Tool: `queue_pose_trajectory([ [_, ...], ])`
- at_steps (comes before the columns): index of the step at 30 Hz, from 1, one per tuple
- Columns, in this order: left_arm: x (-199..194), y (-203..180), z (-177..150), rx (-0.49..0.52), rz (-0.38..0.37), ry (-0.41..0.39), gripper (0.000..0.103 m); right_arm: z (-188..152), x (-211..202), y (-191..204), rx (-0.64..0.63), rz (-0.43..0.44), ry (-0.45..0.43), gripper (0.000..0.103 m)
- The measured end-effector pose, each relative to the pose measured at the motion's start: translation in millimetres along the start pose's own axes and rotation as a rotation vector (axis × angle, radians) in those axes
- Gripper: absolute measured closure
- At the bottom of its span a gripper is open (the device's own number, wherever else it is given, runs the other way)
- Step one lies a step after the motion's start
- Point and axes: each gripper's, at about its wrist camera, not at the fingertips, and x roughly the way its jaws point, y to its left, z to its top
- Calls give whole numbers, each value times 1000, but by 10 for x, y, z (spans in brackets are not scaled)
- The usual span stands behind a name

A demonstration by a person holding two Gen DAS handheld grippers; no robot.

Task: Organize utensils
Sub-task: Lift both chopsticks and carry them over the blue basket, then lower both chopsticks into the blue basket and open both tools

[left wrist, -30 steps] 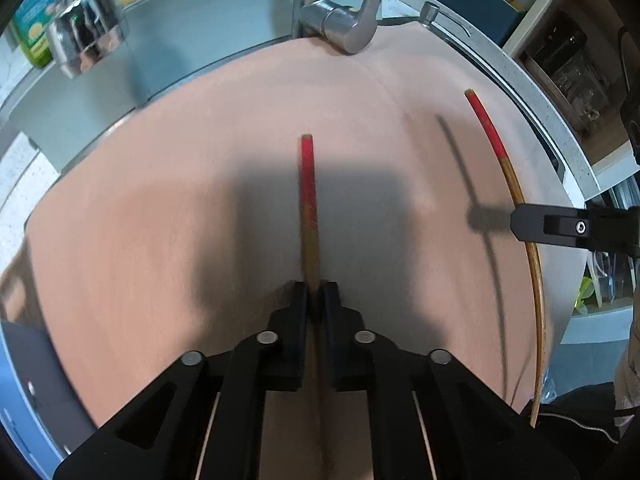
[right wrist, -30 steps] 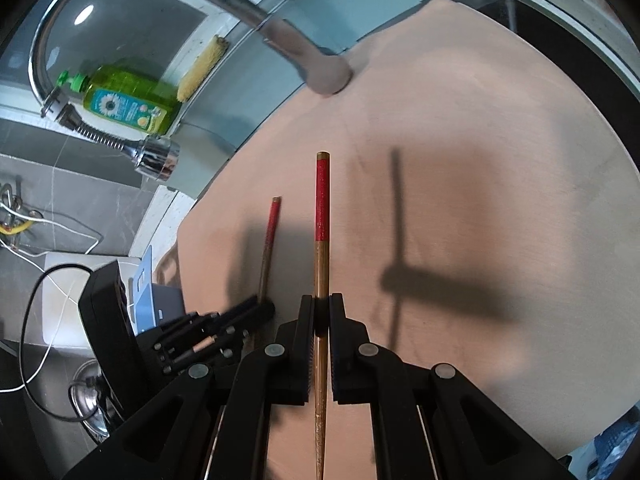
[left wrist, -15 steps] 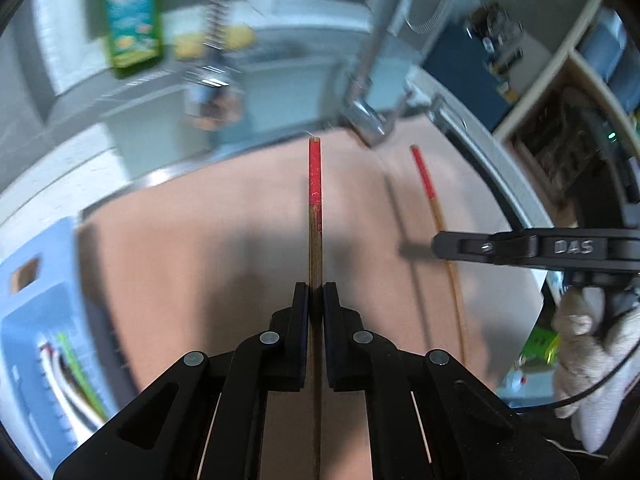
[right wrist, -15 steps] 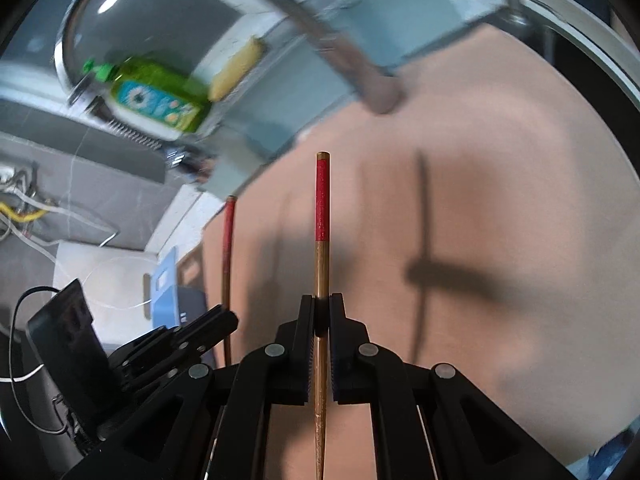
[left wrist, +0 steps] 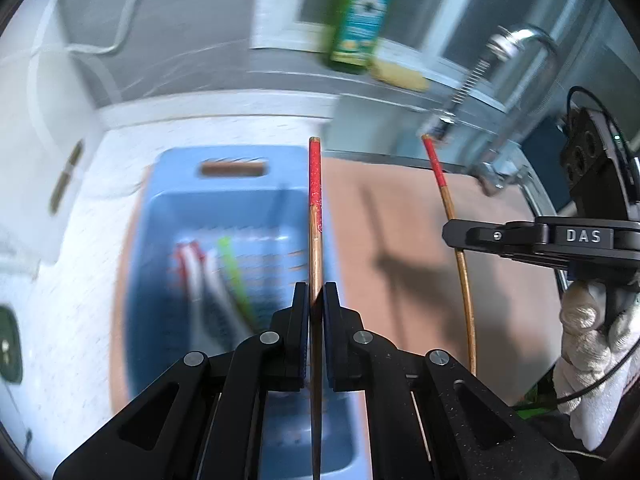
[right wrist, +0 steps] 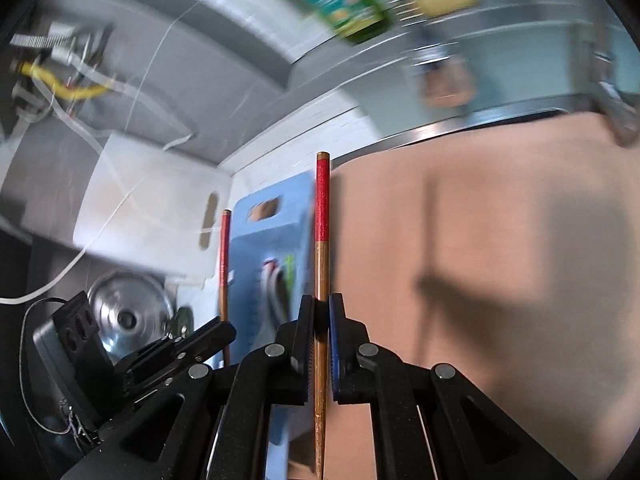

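My left gripper (left wrist: 315,292) is shut on a wooden chopstick with a red end (left wrist: 315,216), held in the air over the right side of a blue basket (left wrist: 172,216). In the basket lie several utensils (left wrist: 212,268), blurred, red-white and green. My right gripper (right wrist: 319,305) is shut on a second red-ended chopstick (right wrist: 322,220), above the pink mat (right wrist: 500,260) near the basket (right wrist: 256,240). The left wrist view shows the right gripper (left wrist: 454,234) at the right, holding its chopstick (left wrist: 452,208). In the right wrist view the left gripper (right wrist: 224,330) and its chopstick (right wrist: 224,256) sit at lower left.
A pink mat (left wrist: 460,280) covers the sink area. Behind it stand a green soap bottle (left wrist: 360,24), a yellow sponge (left wrist: 400,74) and a chrome tap (left wrist: 516,64). A white cutting board (right wrist: 152,216) and a metal lid (right wrist: 128,312) lie left of the basket. A gloved hand (left wrist: 592,340) holds the right gripper.
Both grippers have lifted their chopsticks off the mat and swung left. The blue basket has come into view under the left gripper's chopstick.
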Motion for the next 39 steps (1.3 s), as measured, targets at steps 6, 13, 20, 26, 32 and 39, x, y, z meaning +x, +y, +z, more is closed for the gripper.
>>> queue_pose_trajectory([
  [6, 53, 446, -154, -101, 35, 12, 97, 25, 458, 400, -54, 10, 70, 97],
  [13, 179, 691, -227, -162, 33, 33, 97, 14, 896, 672, -88, -14, 131, 97],
  [20, 337, 800, -224, -190, 29, 51, 97, -40, 1209, 777, -131, -77, 163, 97],
  [26, 429, 824, -235, -193, 35, 66, 97, -50, 1401, 847, -182, -140, 177, 97],
  [32, 509, 846, -246, -203, 42, 81, 97, -46, 1525, 830, -196, -178, 195, 97],
  [39, 573, 880, -263, -216, 52, 93, 97, -55, 1653, 816, -188, -200, 231, 97],
])
